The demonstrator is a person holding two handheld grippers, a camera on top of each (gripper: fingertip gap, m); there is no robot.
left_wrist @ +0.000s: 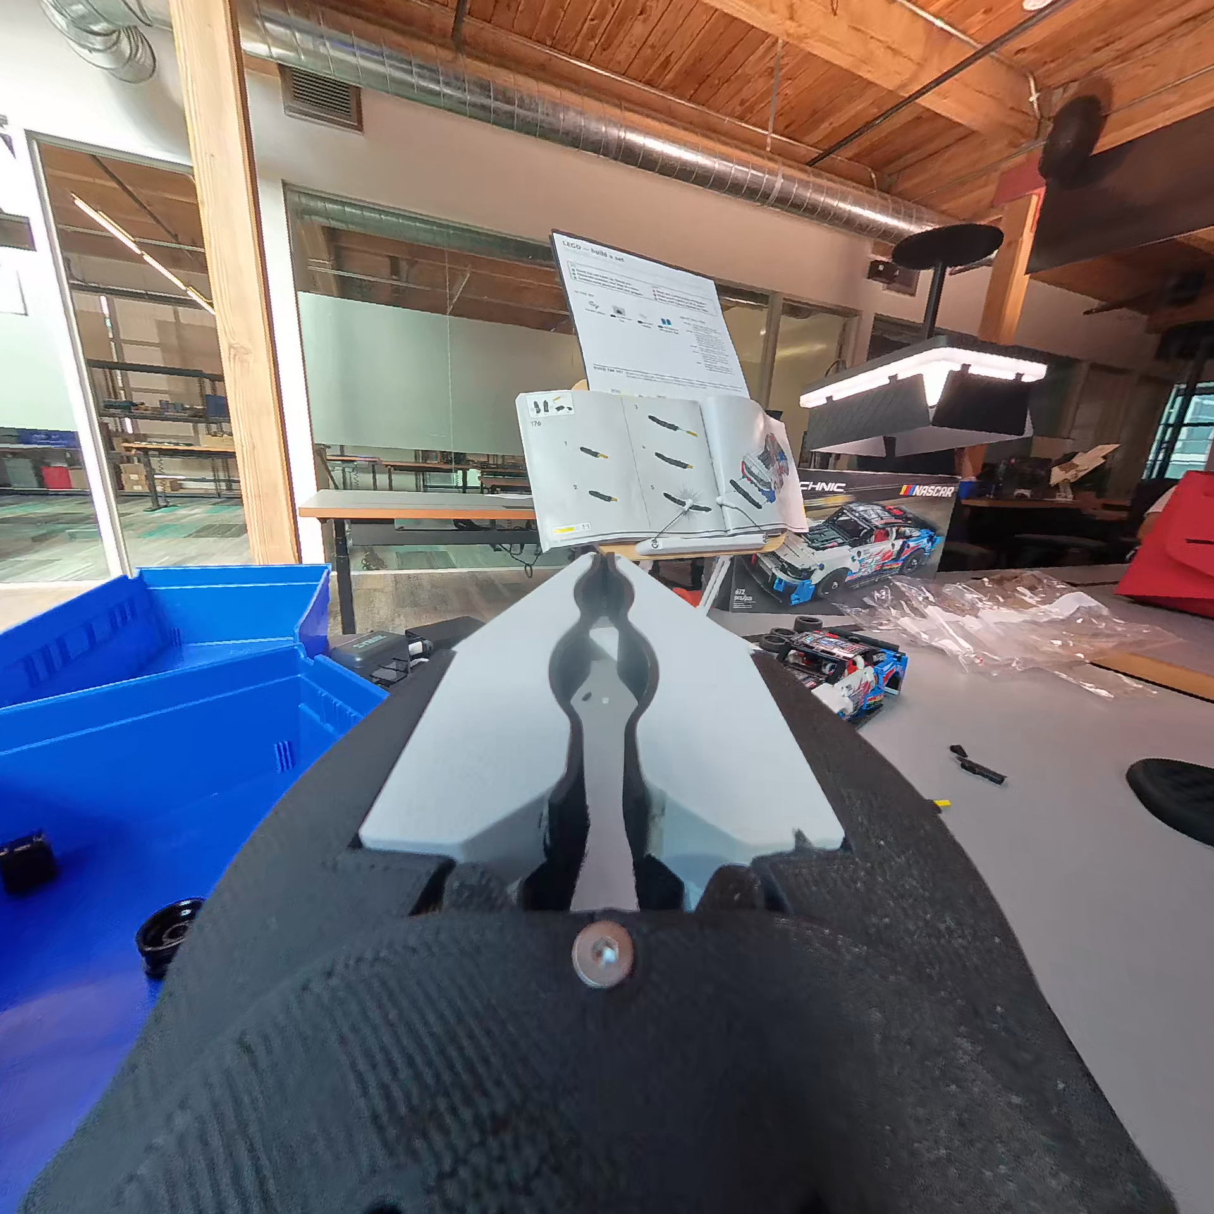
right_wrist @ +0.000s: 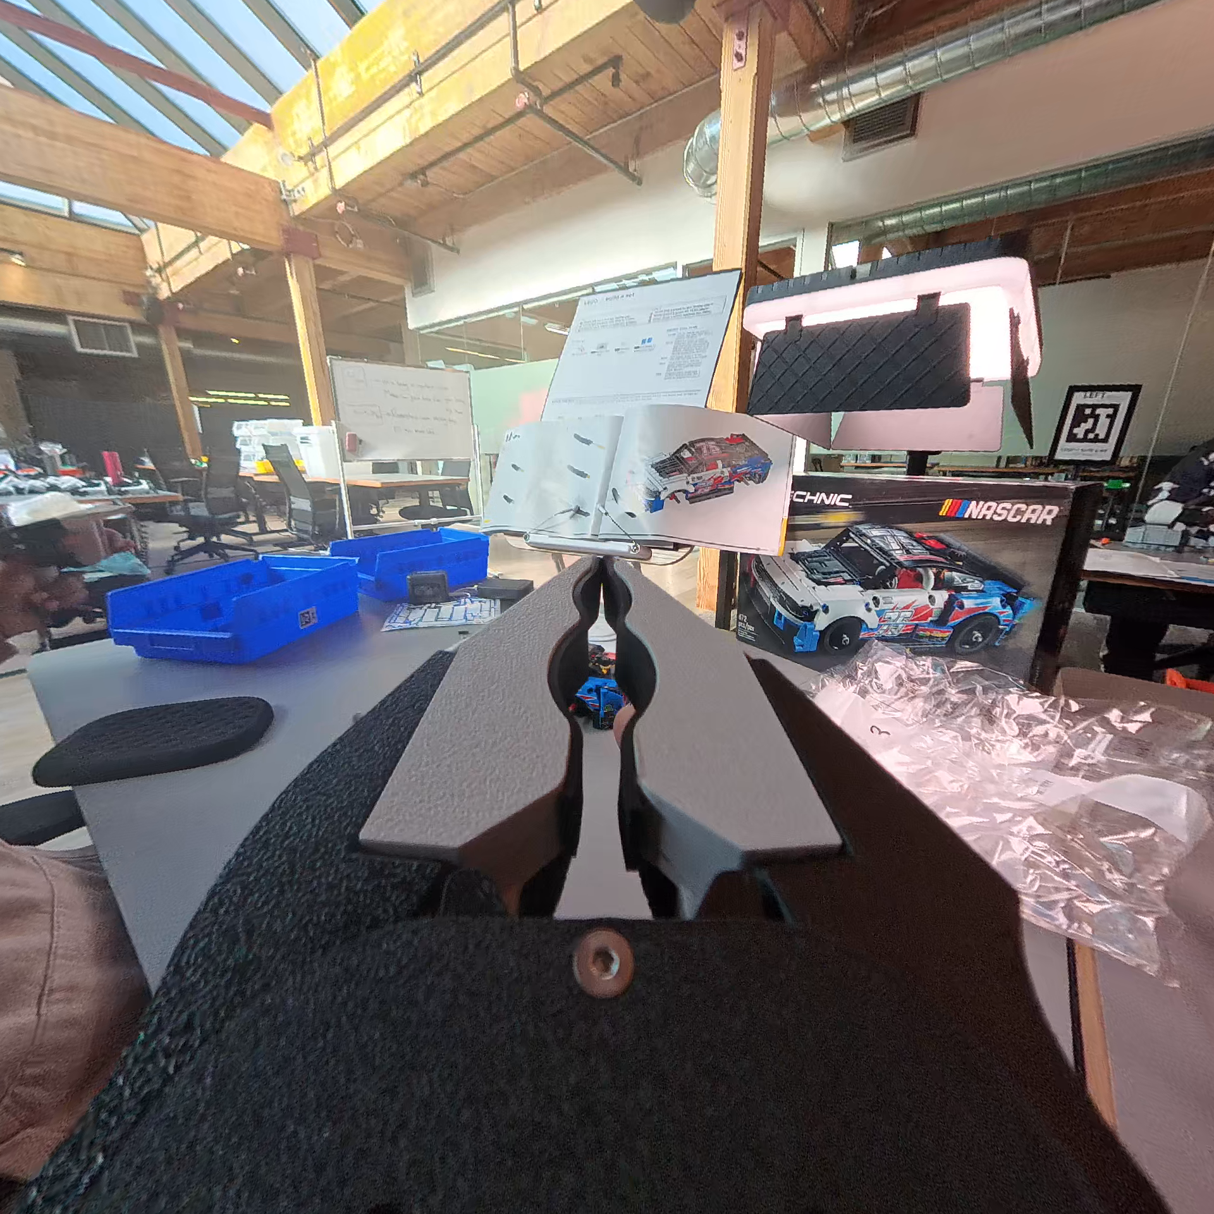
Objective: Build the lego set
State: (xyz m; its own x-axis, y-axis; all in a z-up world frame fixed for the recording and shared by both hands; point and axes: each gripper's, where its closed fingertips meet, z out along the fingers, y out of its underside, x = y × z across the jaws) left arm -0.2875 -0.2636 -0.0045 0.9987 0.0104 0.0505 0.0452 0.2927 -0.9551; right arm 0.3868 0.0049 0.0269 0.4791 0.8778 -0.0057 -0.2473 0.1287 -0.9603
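Observation:
My left gripper (left_wrist: pixel 603 563) is shut and empty, its grey fingers raised above the grey table (left_wrist: pixel 1064 874). The partly built blue, white and red lego car (left_wrist: pixel 844 663) sits on the table right of it. Small black lego pieces (left_wrist: pixel 979 765) and a tiny yellow piece (left_wrist: pixel 941 803) lie farther right. My right gripper (right_wrist: pixel 603 570) is shut and empty; the car (right_wrist: pixel 601 696) shows only through the gap between its fingers. The open instruction booklet (left_wrist: pixel 650 470) rests on a stand ahead, also in the right wrist view (right_wrist: pixel 640 476).
Blue bins (left_wrist: pixel 151 709) stand at the left, holding a black wheel (left_wrist: pixel 167 933); they also show in the right wrist view (right_wrist: pixel 236 607). The set's box (right_wrist: pixel 913 571) stands at the back right. Crumpled clear bags (right_wrist: pixel 1025 788) lie at the right. A black oval pad (right_wrist: pixel 154 739) lies left.

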